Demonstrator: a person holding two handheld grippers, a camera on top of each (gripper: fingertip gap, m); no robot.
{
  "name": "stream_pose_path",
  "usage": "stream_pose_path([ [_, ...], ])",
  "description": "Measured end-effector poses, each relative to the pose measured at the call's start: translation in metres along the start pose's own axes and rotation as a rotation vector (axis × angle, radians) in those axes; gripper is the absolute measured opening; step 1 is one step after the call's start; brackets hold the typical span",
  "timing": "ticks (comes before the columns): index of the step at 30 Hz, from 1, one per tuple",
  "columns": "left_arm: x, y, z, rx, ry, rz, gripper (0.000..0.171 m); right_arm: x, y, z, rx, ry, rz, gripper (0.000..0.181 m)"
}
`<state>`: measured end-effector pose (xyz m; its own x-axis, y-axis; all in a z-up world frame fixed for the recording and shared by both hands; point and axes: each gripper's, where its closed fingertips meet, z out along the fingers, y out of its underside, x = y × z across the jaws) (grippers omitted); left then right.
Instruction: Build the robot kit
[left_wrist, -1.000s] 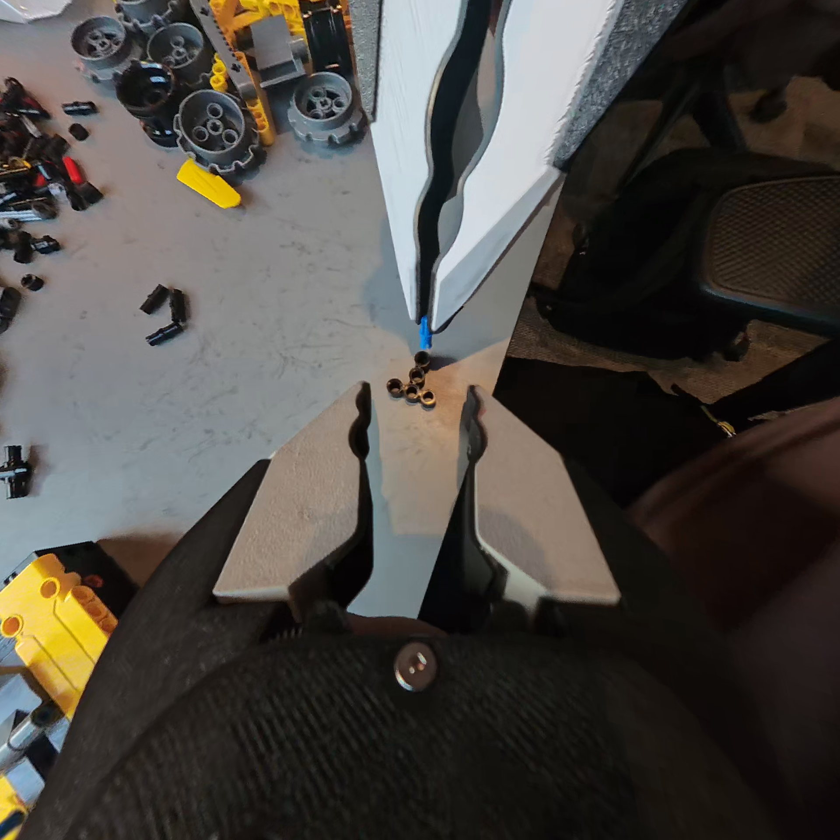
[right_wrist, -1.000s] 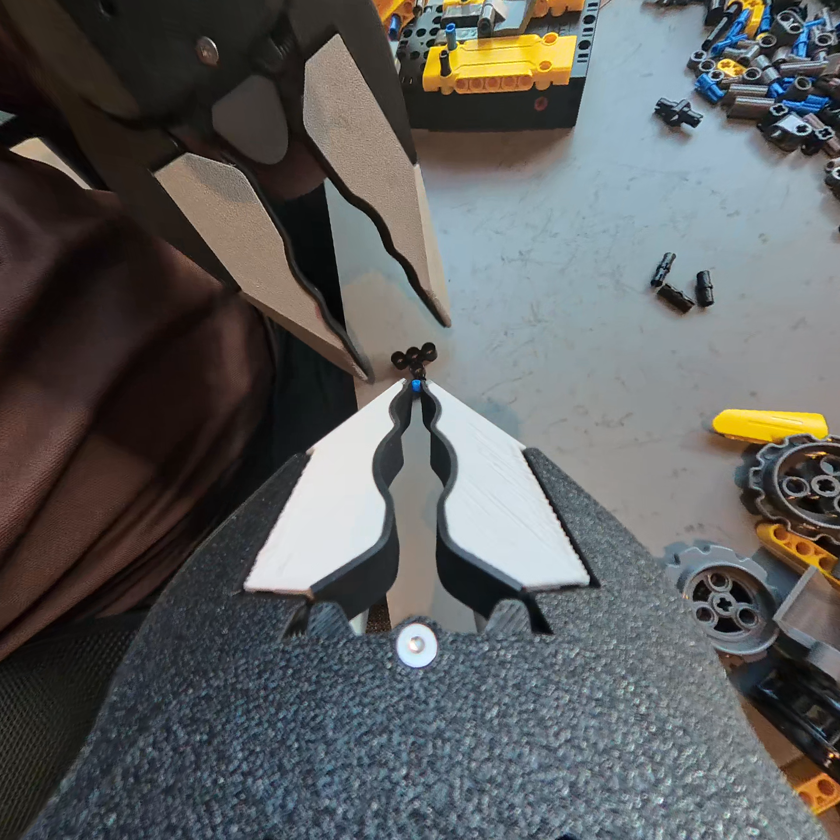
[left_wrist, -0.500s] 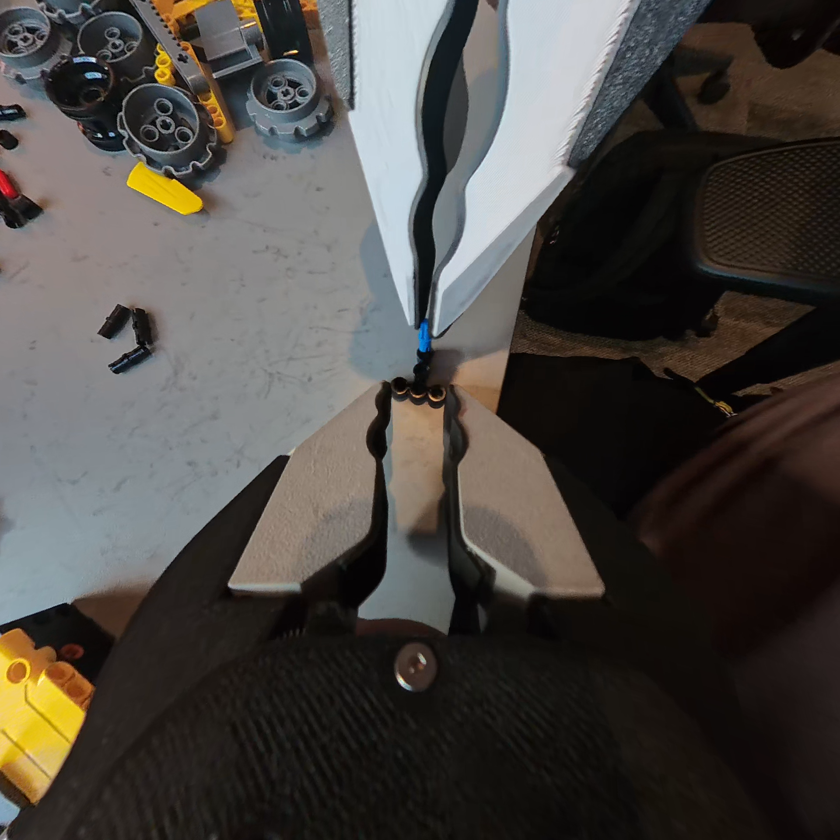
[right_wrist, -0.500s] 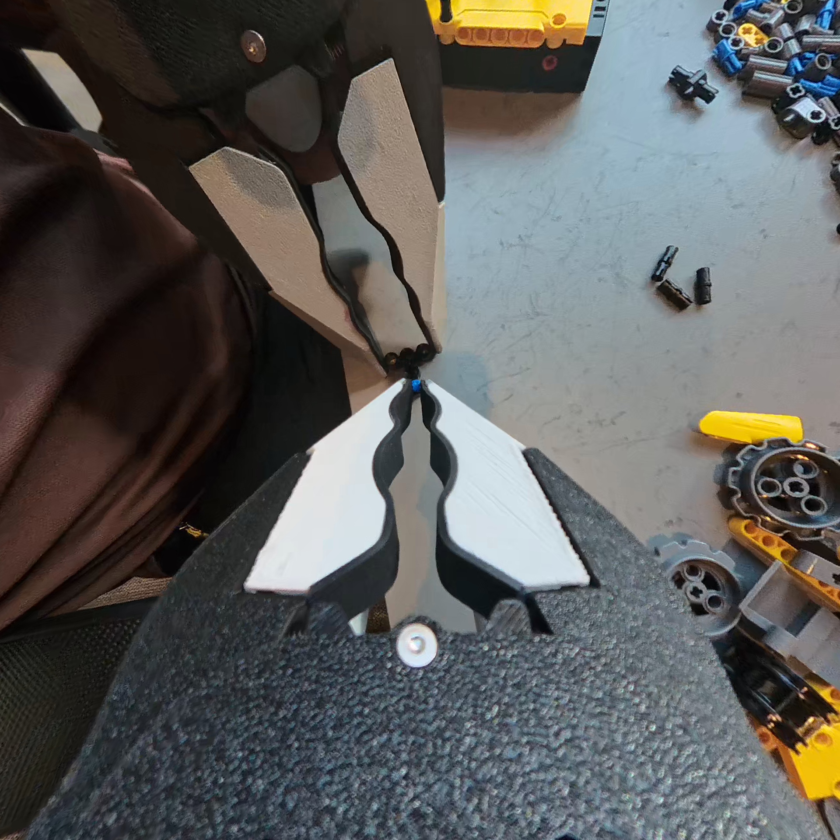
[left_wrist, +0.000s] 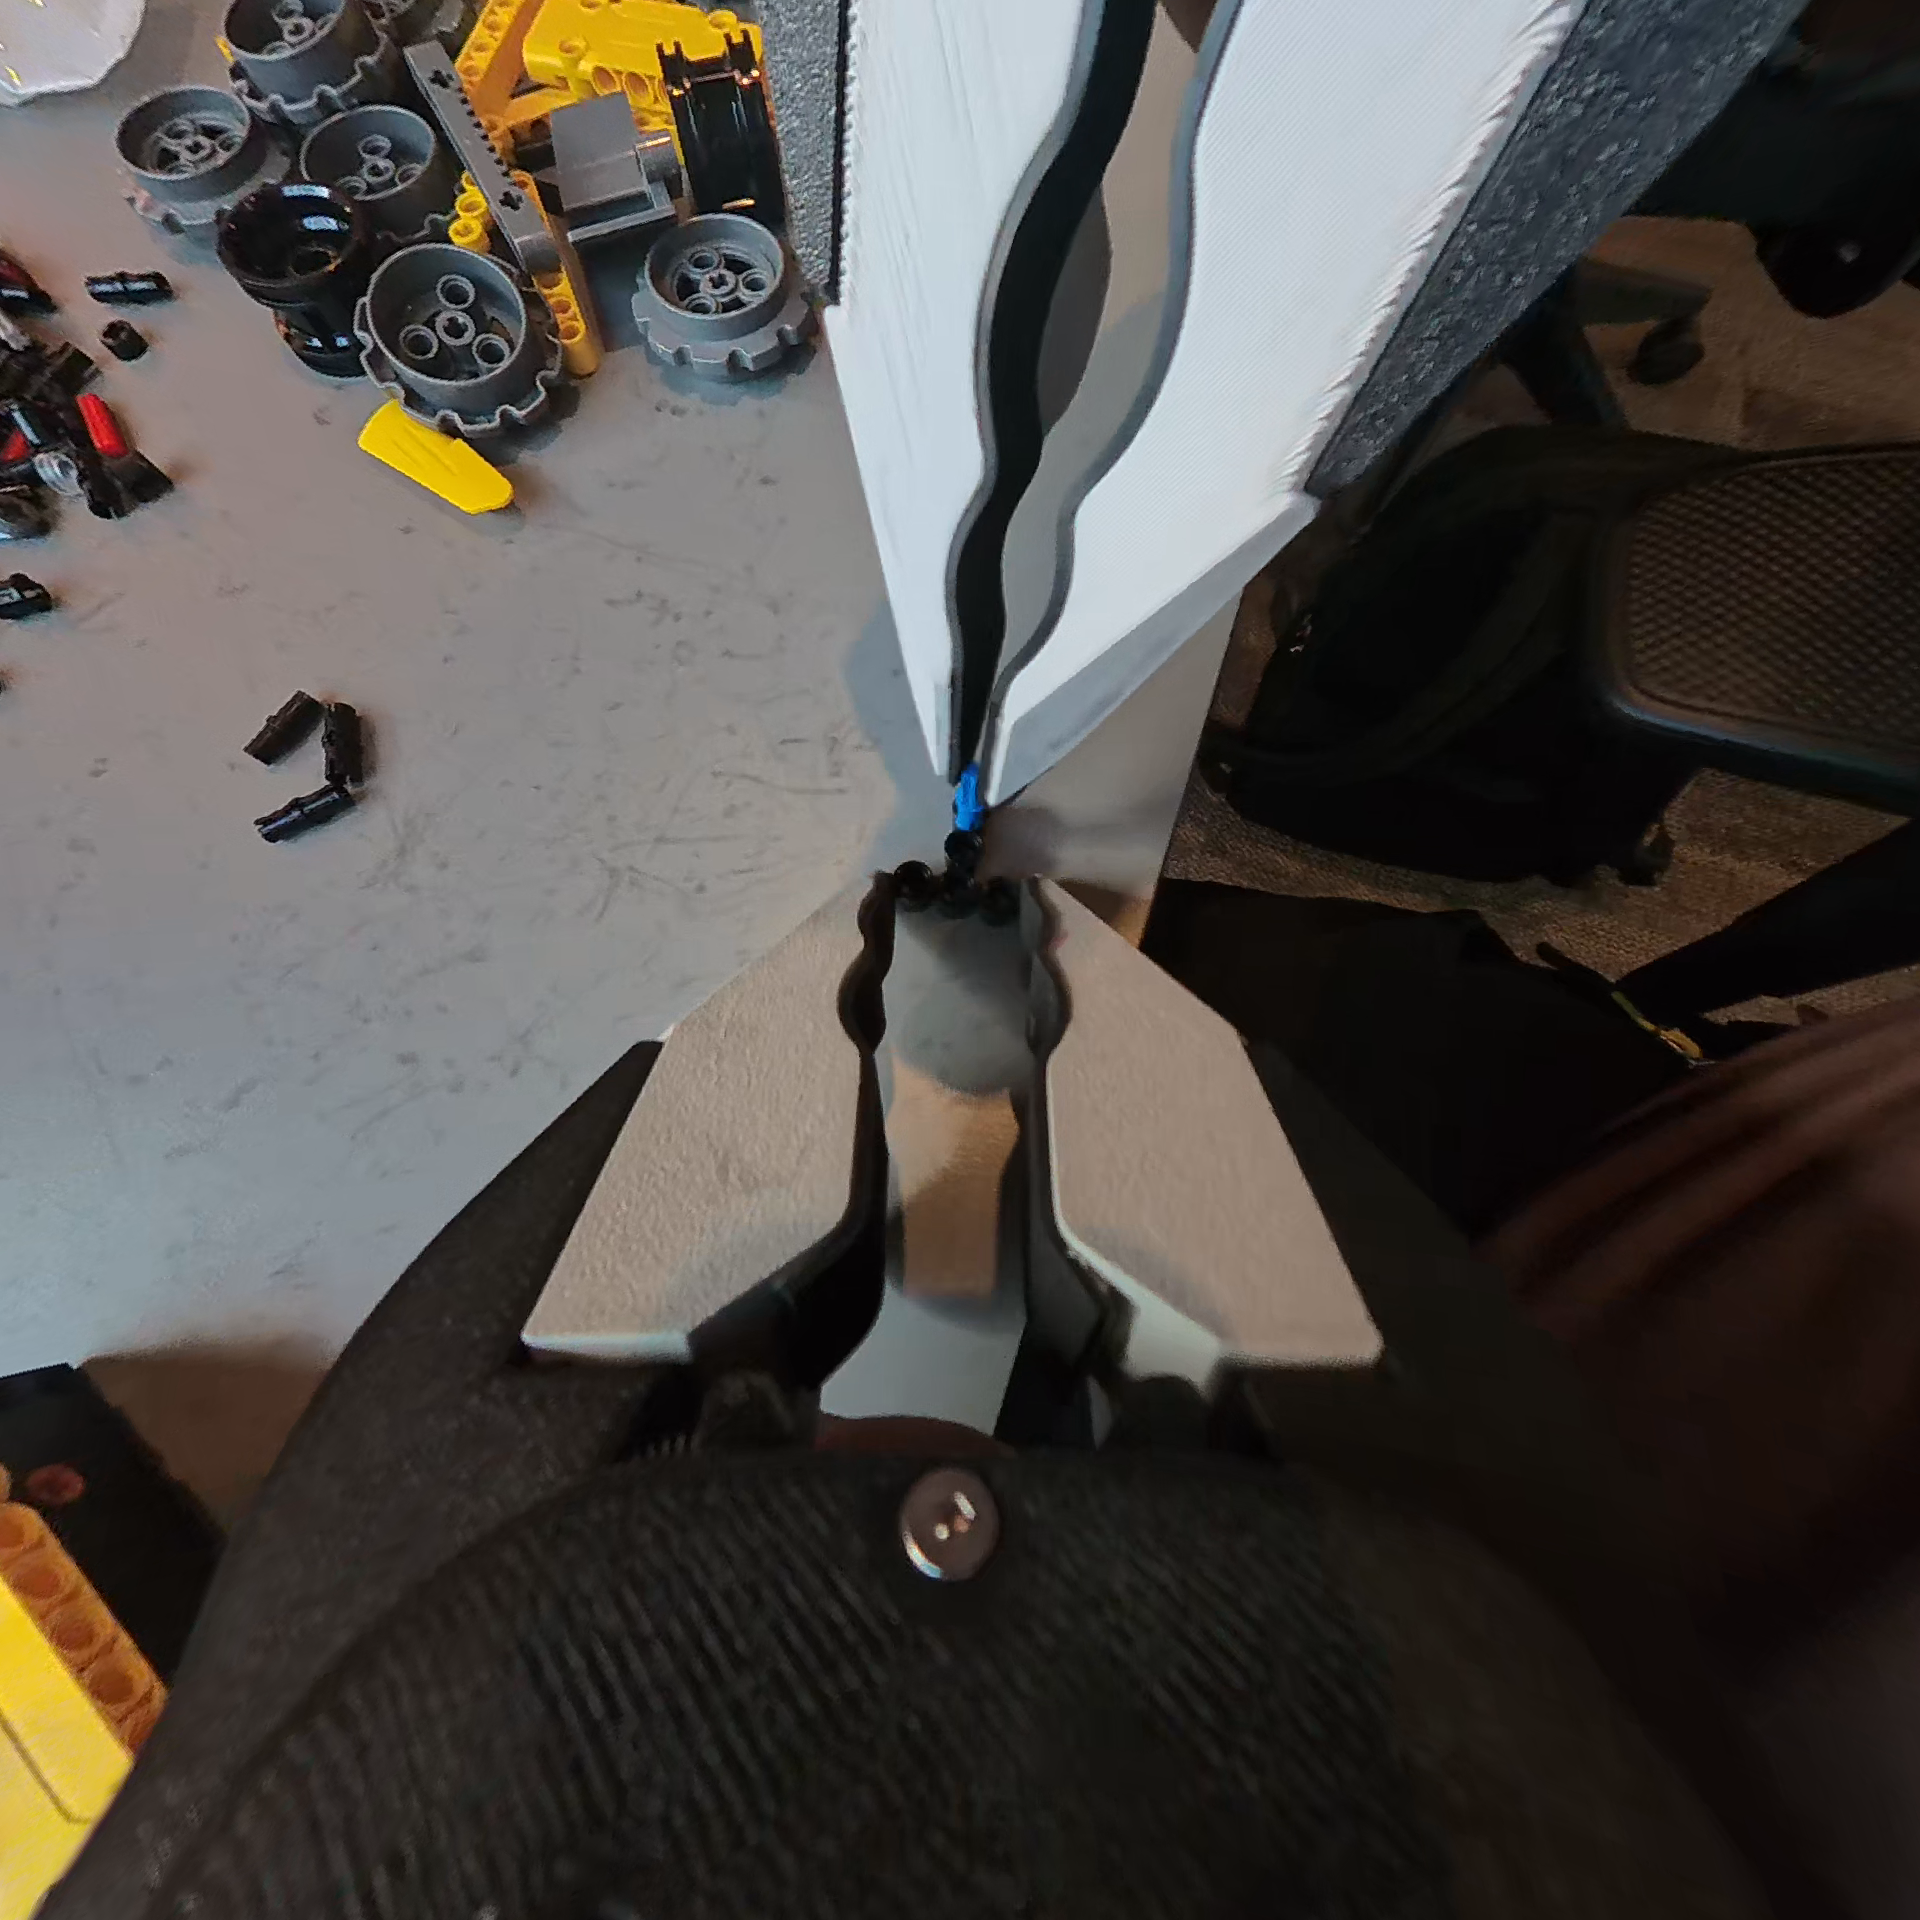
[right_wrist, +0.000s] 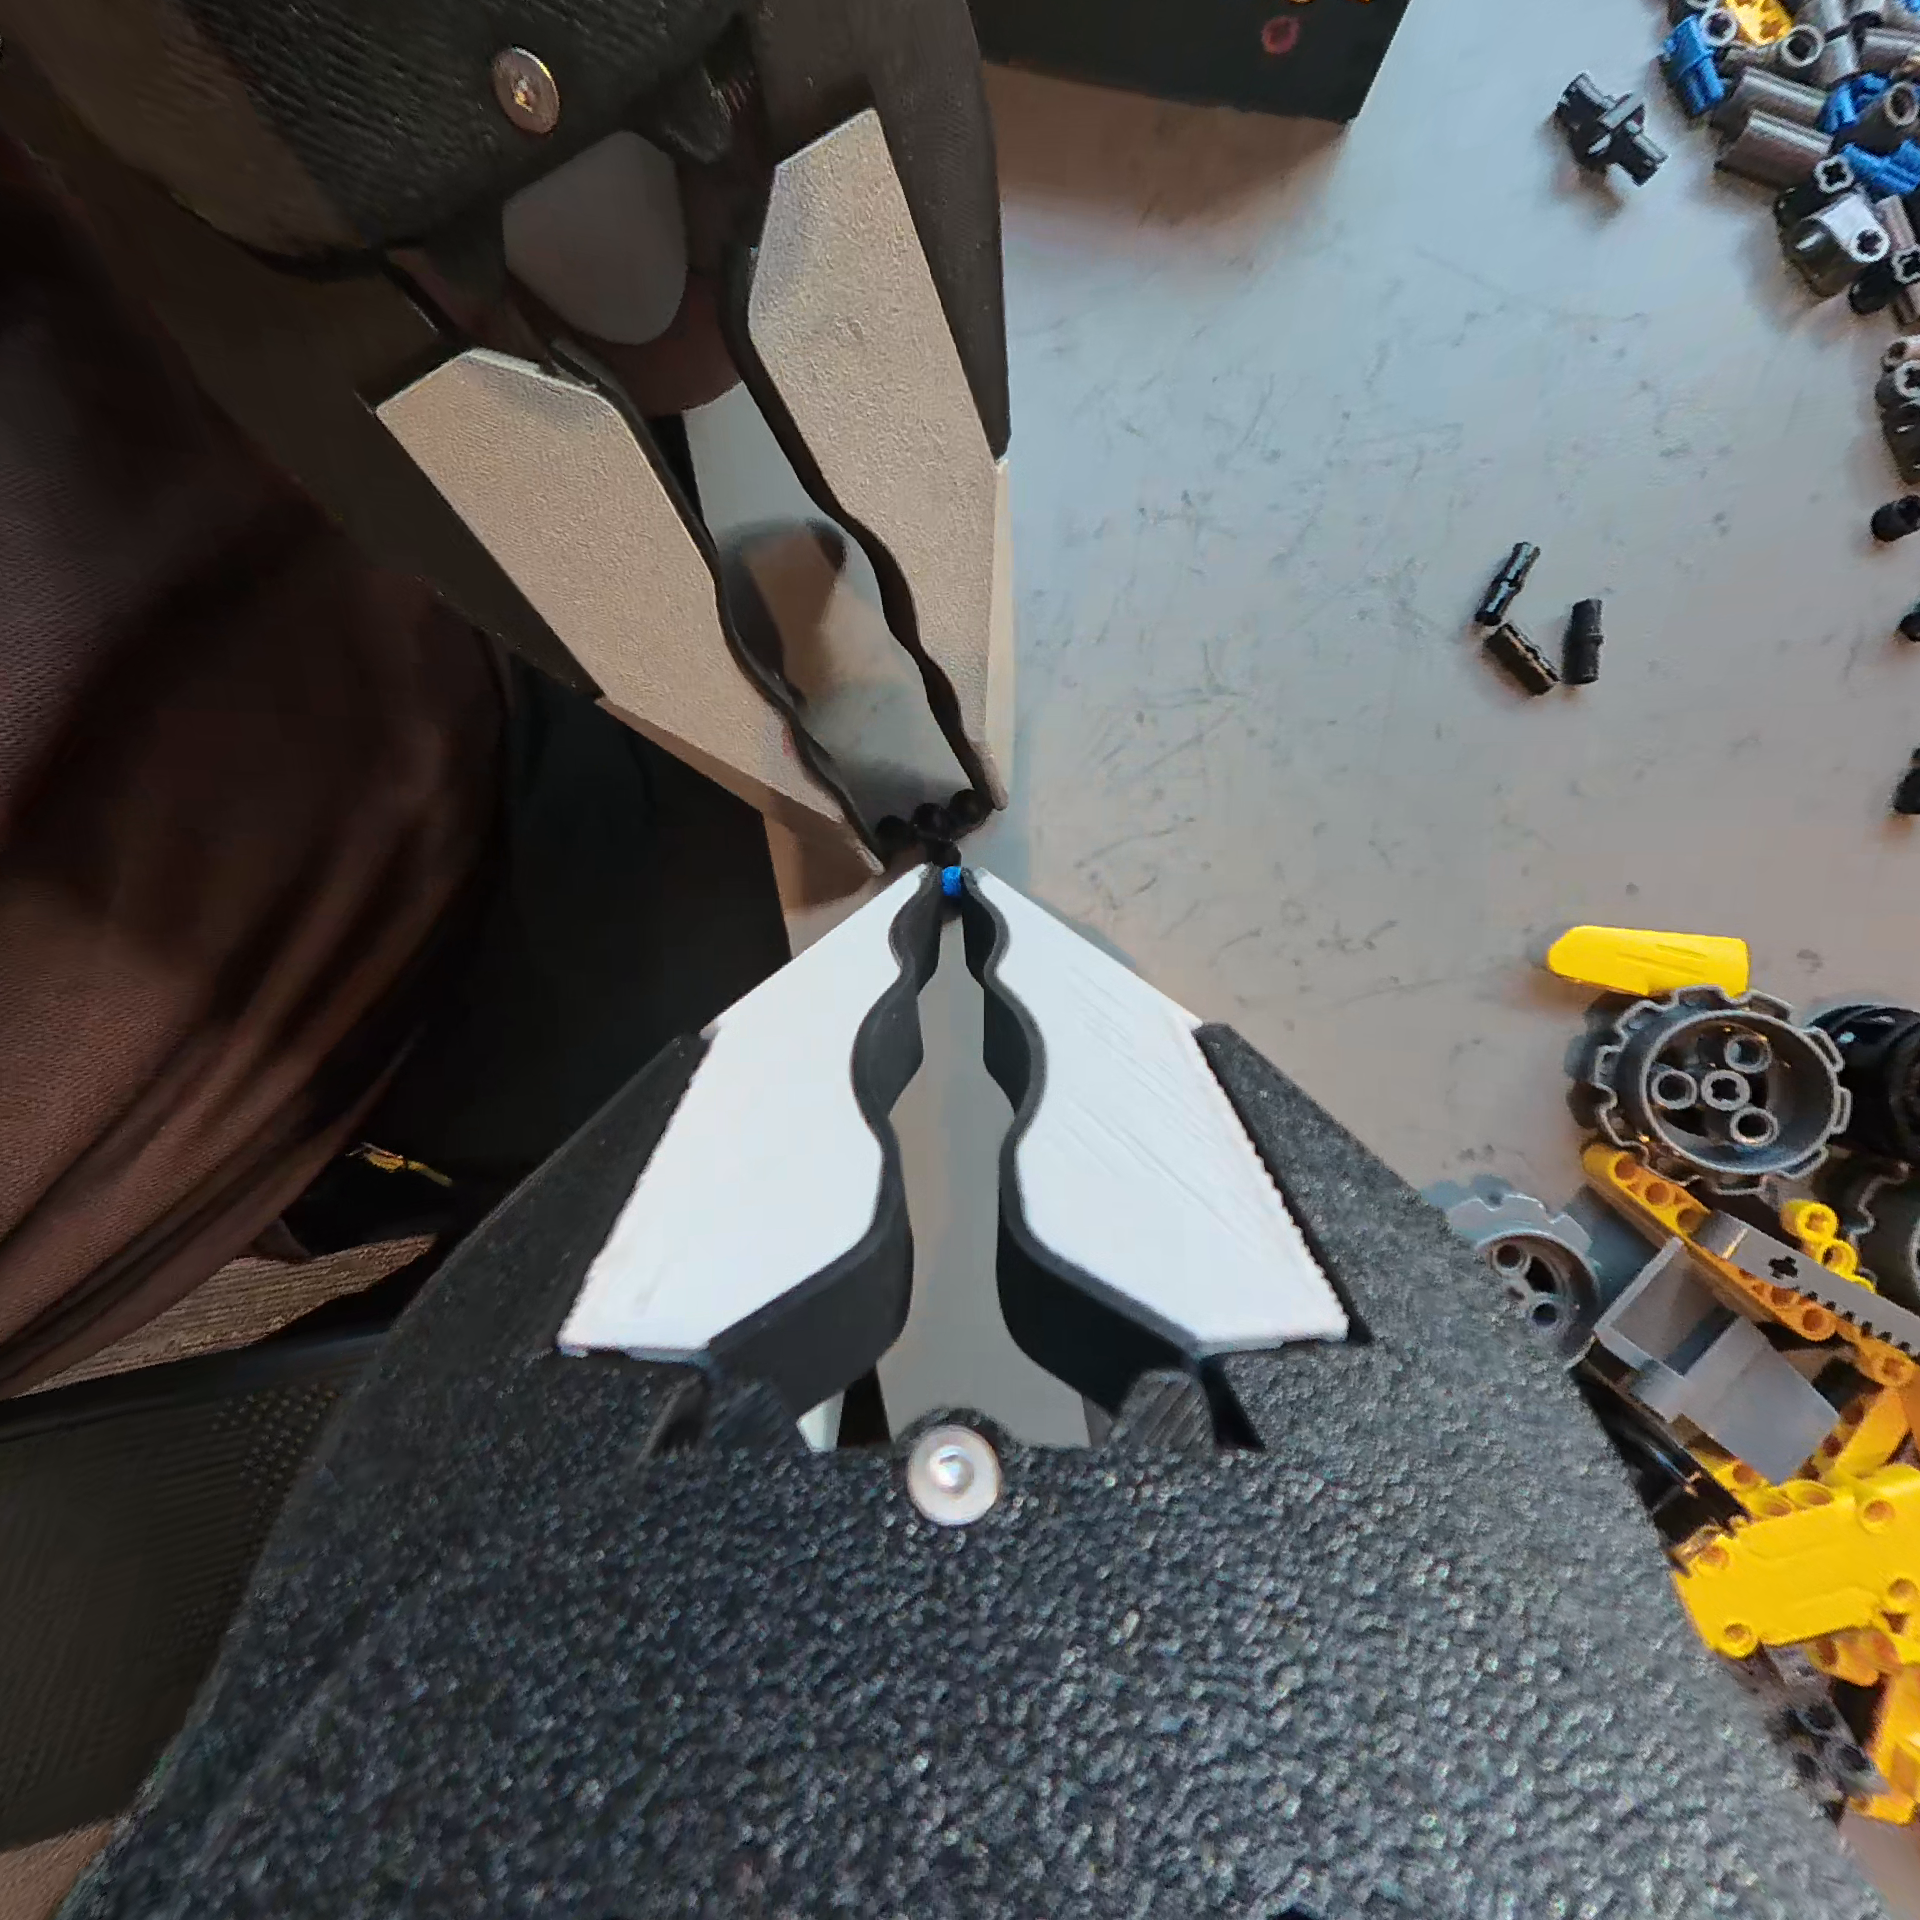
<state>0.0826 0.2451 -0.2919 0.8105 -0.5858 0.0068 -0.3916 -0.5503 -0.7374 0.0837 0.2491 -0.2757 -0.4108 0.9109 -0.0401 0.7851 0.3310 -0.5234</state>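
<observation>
Two grippers meet tip-to-tip, frame centre, at table edge.
L gripper clamps black T-shaped connector; R gripper pinches blue pin, pin's end touching connector's stem.

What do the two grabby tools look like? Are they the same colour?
No. The left tool has grey pointed fingers on a black ribbed body. The right tool has white fingers with wavy black inner edges on a speckled dark body. Each has one silver screw.

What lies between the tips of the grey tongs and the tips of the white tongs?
In both views: a small black T-shaped connector and a blue pin, joined end to end.
</observation>
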Motion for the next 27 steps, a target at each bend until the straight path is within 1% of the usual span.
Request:
stream_pose_path([
  [7, -0.0001, -0.0013, 0.0011, 0.005, -0.014, 0.007, 0.021, 0.0021, 0.0038, -0.0016, -0.049, 0.014, 0.012, 0.000],
  [20, 0.0005, -0.0024, 0.0022, 0.011, -0.023, 0.018, 0.021, 0.0019, 0.0023, 0.0031, -0.099, -0.014, 0.010, 0.000],
  [22, 0.0008, -0.0029, 0.0028, 0.013, -0.026, 0.023, 0.021, 0.0019, 0.0035, 0.0016, -0.090, -0.024, 0.021, 0.000],
  [27, 0.0005, -0.0033, 0.0028, 0.017, -0.034, 0.029, 0.021, 0.0022, 0.0064, -0.0022, 0.005, -0.005, 0.046, 0.000],
])
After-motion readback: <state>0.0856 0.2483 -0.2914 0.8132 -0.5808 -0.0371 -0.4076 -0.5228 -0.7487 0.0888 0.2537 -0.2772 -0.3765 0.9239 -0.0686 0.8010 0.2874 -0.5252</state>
